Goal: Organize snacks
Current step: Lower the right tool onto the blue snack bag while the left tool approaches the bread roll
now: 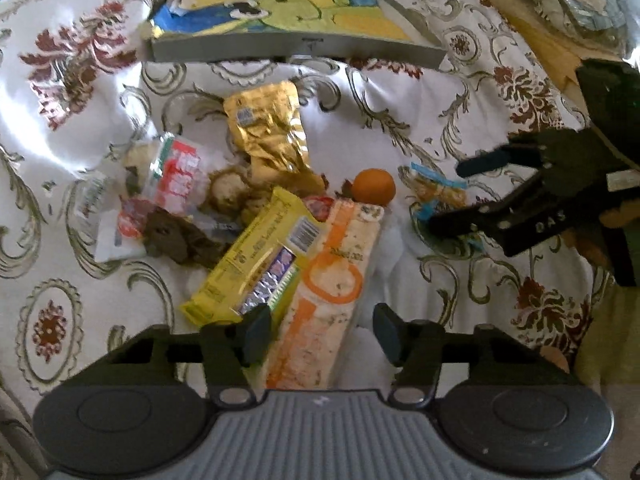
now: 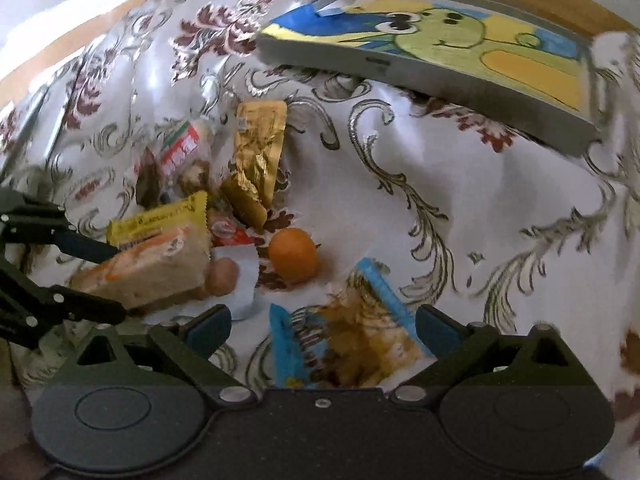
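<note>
A pile of snacks lies on the floral tablecloth. My left gripper [image 1: 322, 334] is open, its fingers straddling the near end of an orange-and-white packet [image 1: 332, 276]. A yellow packet [image 1: 256, 264] lies against that packet's left side, with a gold wrapper [image 1: 268, 136] and a red-and-white packet [image 1: 176, 172] beyond. An orange fruit [image 1: 374, 186] sits at the packet's far end. My right gripper [image 2: 322, 328] is open around a blue-edged packet [image 2: 352, 340]. The right wrist view shows the left gripper [image 2: 120, 282] at the orange-and-white packet [image 2: 152, 268].
A grey tray [image 1: 296, 46] with a cartoon picture inside stands at the back of the cloth, and appears as the tray [image 2: 440, 80] at upper right in the right wrist view. A brown egg-like item [image 2: 222, 276] lies beside the orange fruit [image 2: 294, 254]. Wooden table edge runs behind.
</note>
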The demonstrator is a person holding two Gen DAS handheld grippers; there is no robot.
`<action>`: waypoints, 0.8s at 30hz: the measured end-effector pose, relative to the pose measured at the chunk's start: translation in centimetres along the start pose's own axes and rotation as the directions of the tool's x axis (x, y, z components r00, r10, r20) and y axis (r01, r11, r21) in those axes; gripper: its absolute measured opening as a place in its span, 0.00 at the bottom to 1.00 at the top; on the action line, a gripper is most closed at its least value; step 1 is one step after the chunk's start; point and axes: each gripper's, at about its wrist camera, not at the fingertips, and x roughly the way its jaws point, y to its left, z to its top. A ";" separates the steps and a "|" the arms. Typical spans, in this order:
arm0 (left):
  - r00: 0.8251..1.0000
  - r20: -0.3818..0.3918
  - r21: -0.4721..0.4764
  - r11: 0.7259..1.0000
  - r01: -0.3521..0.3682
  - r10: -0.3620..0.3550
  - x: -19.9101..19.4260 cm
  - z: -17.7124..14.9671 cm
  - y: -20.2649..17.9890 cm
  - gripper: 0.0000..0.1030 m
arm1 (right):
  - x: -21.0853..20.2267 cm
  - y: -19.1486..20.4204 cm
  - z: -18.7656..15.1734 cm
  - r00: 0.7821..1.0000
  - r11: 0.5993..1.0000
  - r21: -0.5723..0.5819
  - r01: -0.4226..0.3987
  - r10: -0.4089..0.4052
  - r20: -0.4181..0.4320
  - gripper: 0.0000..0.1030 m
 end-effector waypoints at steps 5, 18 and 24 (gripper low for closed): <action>1.000 -0.009 -0.012 1.000 -0.004 0.003 0.2 -0.1 0.1 0.48 | 1.8 -0.9 0.0 0.998 1.000 -0.006 -0.018 0.018 -0.059 0.96; 0.998 -0.040 -0.145 0.989 0.035 -0.041 0.3 -0.2 1.2 0.47 | 1.4 1.0 -0.7 0.992 0.996 -0.014 -0.092 0.091 -0.082 0.82; 0.998 -0.044 -0.160 0.987 0.027 -0.034 0.4 -0.3 1.2 0.47 | 1.7 1.6 -1.2 0.994 0.991 -0.109 0.080 -0.088 -0.068 0.74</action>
